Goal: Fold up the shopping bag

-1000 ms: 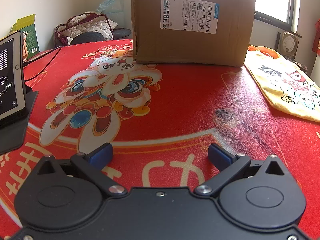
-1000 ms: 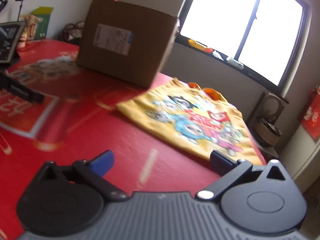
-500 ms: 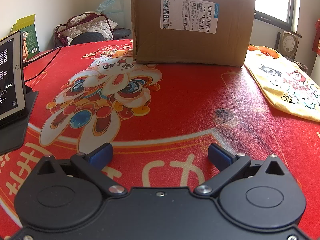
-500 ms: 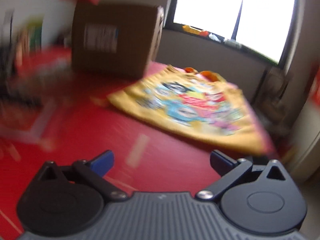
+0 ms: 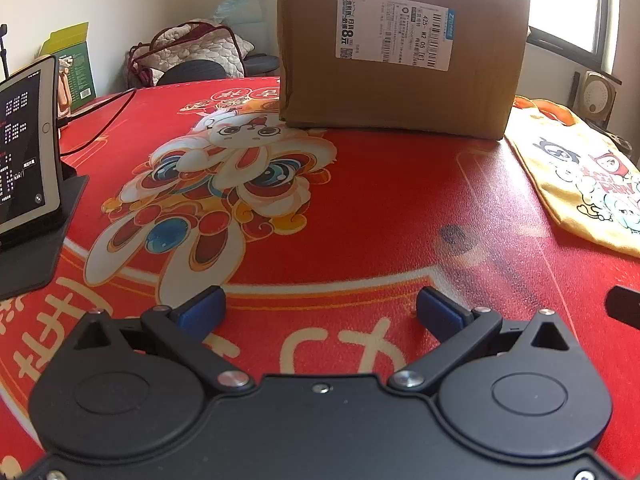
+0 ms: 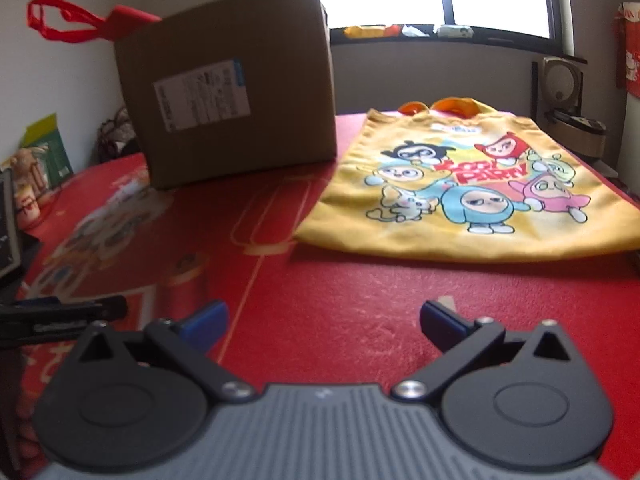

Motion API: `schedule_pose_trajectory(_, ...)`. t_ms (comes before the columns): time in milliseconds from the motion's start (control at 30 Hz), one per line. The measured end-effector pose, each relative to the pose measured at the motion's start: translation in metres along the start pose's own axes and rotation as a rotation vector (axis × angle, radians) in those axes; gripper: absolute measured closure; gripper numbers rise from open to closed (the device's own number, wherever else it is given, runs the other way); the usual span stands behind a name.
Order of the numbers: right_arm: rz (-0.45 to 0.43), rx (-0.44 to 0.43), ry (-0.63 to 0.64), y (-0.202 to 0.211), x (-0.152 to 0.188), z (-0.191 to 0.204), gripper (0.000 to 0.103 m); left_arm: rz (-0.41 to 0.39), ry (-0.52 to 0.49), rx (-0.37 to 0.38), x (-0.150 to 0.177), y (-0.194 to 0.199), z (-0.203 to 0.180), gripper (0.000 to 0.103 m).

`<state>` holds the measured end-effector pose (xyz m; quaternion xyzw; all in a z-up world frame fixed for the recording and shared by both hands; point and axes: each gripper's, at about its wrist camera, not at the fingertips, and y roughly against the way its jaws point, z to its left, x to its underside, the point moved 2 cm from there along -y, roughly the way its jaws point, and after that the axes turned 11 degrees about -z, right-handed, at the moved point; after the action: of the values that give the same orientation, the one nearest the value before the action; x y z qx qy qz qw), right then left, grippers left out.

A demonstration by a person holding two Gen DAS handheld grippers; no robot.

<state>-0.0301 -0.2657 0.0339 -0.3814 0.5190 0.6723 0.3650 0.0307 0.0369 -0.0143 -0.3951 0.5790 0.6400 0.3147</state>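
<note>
A yellow shopping bag [image 6: 472, 196] printed with cartoon characters lies flat on the red table mat, its orange handles [image 6: 440, 106] at the far end. My right gripper [image 6: 322, 322] stands open just above the mat, short of the bag's near edge, holding nothing. In the left wrist view the same bag [image 5: 580, 176] shows at the far right. My left gripper [image 5: 320, 310] is open over the mat's white lettering, well left of the bag. A dark part of the right gripper [image 5: 624, 306] pokes in at the right edge.
A large cardboard box [image 5: 400, 48] with a shipping label stands at the back of the mat [image 5: 360, 208], left of the bag. A tablet on a stand [image 5: 28, 152] with its cable sits at the left. A red bag's handle [image 6: 60, 20] shows behind the box.
The right gripper has swung round to face the yellow bag squarely and come closer to it. The left gripper has stayed still, both staying open.
</note>
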Motion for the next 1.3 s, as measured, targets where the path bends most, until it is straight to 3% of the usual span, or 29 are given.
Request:
schedule_pose_trajectory(567,0.062,0.081,0.115,-0.016,0.003,0.016,0.001,0.000,-0.016,0.030,-0.005,-0.010,-0.004,0.000)
schedule_pose_trajectory(967,0.055,0.162,0.078,-0.024,0.000,0.021,0.001,0.000,-0.017,0.034,-0.005,-0.011,-0.005,0.000)
schedule_pose_trajectory(1300,0.054,0.163,0.079,-0.025,0.001,0.020,0.001,0.000,-0.016,0.031,-0.006,-0.011,-0.005,0.000)
